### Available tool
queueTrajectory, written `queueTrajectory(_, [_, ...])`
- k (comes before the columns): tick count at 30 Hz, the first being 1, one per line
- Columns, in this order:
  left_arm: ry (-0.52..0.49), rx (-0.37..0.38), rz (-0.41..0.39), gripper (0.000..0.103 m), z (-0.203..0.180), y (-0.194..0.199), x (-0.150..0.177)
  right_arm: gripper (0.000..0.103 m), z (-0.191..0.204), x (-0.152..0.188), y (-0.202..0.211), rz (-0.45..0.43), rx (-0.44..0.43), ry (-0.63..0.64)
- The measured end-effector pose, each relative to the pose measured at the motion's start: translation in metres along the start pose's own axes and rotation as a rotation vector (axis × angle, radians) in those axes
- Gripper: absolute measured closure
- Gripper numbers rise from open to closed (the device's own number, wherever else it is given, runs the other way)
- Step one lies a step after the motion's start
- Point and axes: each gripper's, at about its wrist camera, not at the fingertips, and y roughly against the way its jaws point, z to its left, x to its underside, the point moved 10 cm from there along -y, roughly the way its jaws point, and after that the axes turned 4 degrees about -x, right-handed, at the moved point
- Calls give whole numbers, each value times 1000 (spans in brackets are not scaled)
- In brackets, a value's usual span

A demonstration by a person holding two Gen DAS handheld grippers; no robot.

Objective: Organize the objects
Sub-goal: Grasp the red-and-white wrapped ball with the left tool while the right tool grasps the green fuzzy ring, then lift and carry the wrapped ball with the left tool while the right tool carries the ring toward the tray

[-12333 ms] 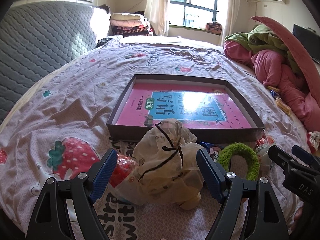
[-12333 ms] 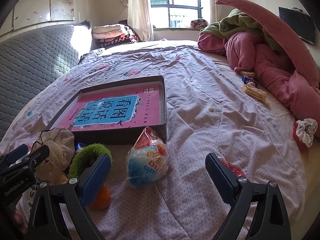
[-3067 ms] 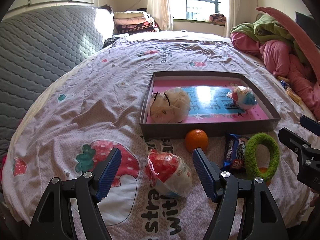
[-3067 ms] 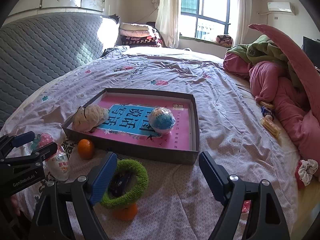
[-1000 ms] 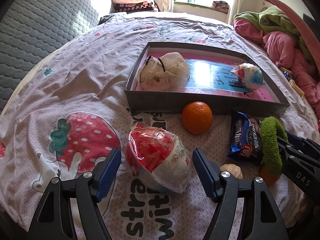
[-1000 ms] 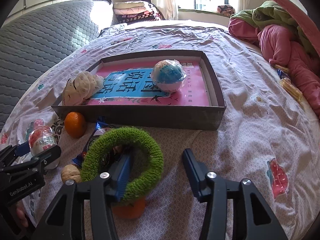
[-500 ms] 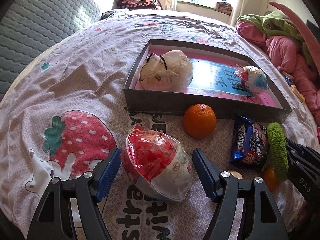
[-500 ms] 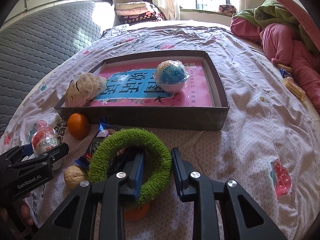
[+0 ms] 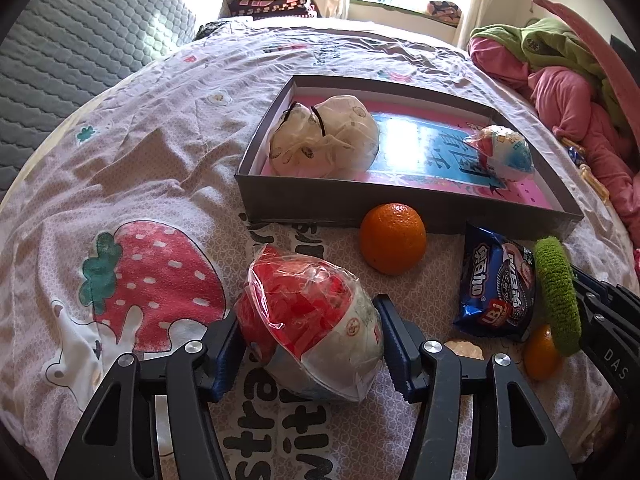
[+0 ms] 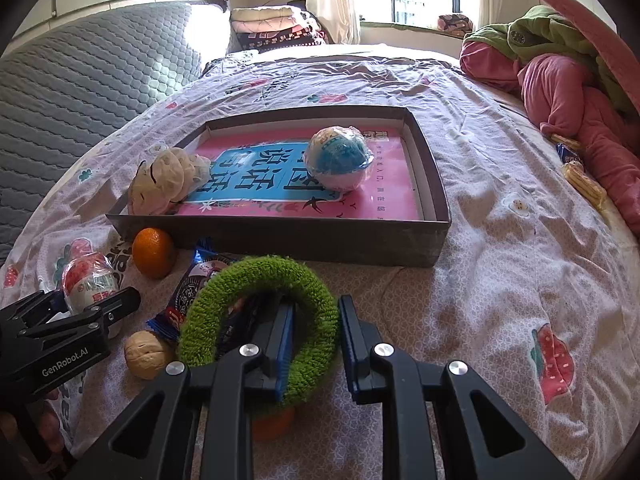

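My left gripper [image 9: 308, 316] is closing, and its blue pads touch both sides of a red-and-white egg toy [image 9: 312, 320] wrapped in plastic, low on the bedspread. My right gripper [image 10: 316, 306] is closing on the rim of a fuzzy green ring [image 10: 256, 276], one finger inside the ring and one outside. The ring stands tilted up over a small orange [image 10: 272, 420]. Beyond both lies a dark shallow box [image 10: 280, 236] holding a cream drawstring pouch [image 10: 164, 184] and a blue-and-white egg toy [image 10: 340, 160].
An orange [image 9: 392, 238] rests against the box's front wall. A blue cookie packet [image 9: 496, 284] and a walnut [image 10: 146, 354] lie between the grippers. Pink and green bedding [image 10: 568, 92] is piled at the right, with small snacks [image 10: 580, 180] beside it.
The left jaws have come in against the red egg toy. The right jaws have narrowed onto the green ring's rim, and the ring now stands more upright.
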Motion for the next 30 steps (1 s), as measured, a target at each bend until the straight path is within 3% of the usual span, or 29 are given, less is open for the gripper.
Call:
queueTrajectory(12, [15,26,-73,42,-1,22,-13,83,0,-5,8,-28,-7,-12])
queueTrajectory(30, [3,46,-98,42,-8,30,-15,90,7,-12,16,-75,-31,14])
